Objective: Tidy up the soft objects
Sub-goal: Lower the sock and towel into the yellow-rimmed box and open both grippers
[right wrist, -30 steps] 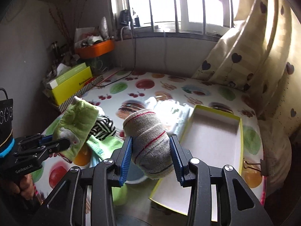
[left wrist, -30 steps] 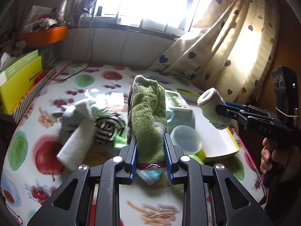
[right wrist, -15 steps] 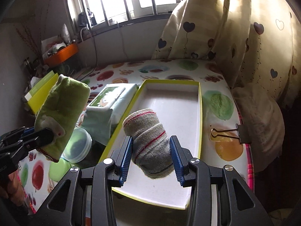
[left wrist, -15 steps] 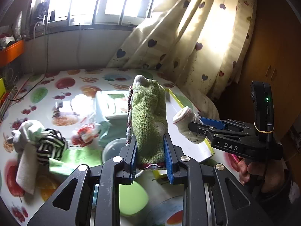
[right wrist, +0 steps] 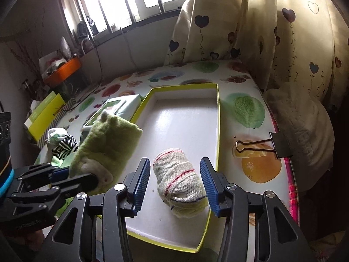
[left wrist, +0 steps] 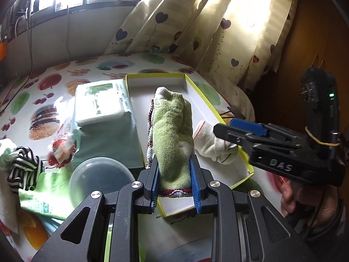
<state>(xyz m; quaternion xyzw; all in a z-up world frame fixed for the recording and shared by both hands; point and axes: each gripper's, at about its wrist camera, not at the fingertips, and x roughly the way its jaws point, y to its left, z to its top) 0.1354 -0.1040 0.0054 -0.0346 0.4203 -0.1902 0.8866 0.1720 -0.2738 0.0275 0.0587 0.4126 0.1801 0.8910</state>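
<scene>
Your right tongs (right wrist: 175, 182) are opening, pads already clear of the white rolled sock with red stripes (right wrist: 181, 184), which sits between them on the floor of the yellow-rimmed tray (right wrist: 218, 113), near its front right corner. That looks like a drop-off: the sock lies down and does not hang. Your left tongs (left wrist: 174, 175) are narrow and clamped on the green rolled sock (left wrist: 172, 135), gripped low at its cuff so the bundle stands upright and stays rolled, held over the tray's near left edge. My guess is it goes in next, beside the white one, so keep it clear of the right tongs while they back off. Outside the tray, on the fruit-print tabletop (right wrist: 250, 109), a wet-wipes pack (left wrist: 101, 102) lies against the tray's left wall, with a round plastic lid (left wrist: 101, 180) in front of it. Further left a black-and-white striped sock (left wrist: 24, 170) waits in a loose pile, unsorted. A binder clip (right wrist: 270, 147) sits on the tabletop to the tray's right; leave it.
</scene>
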